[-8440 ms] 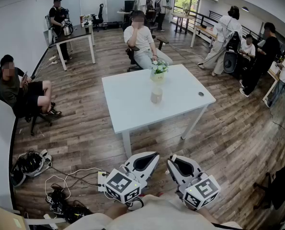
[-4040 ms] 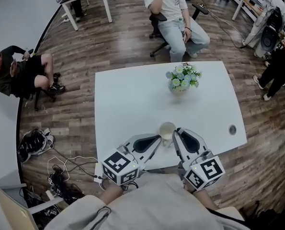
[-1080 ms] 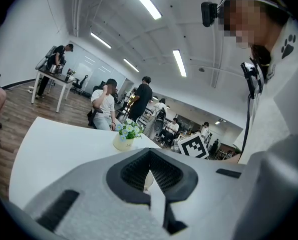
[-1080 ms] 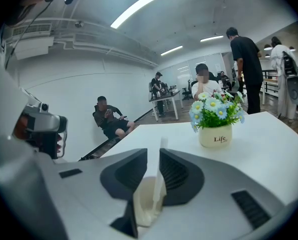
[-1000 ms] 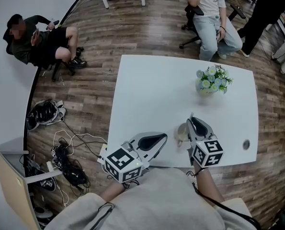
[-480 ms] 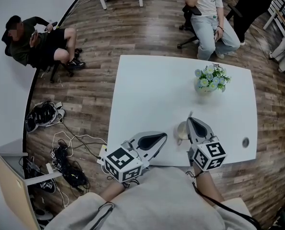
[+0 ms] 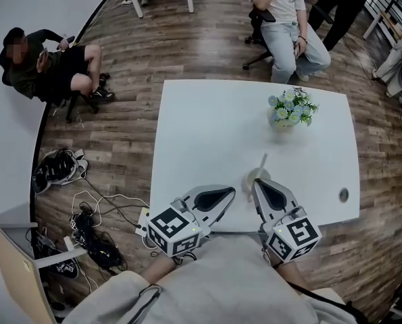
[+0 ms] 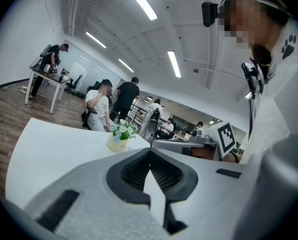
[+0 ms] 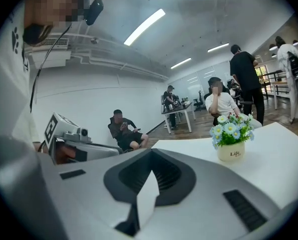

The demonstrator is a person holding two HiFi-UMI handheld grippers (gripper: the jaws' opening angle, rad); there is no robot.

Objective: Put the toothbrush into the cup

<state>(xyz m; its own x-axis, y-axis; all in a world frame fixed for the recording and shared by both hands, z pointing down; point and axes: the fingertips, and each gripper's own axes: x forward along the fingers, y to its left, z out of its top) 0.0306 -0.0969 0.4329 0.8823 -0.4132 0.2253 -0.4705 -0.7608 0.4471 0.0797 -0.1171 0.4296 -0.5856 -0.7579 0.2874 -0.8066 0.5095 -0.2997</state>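
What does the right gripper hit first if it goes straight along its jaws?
Likely the cup, toothbrush already standing in it: in the head view it sits just past the shut tips of the right gripper. The right gripper view doesn't show it, so height is unclear; it may pass over.

Open-plan office: white surface [image 7: 207, 133] standing on wood-plank floor [image 7: 133, 66]; person [image 7: 282, 12] sitting beyond surface, second person [image 7: 48, 73] sitting left of it; further desk [image 8: 44, 76] standing behind surface; ceiling strip lights [image 8: 141, 1] glowing.

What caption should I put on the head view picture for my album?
A toothbrush stands in the cup on the white table, right gripper close by, flowers farther off.
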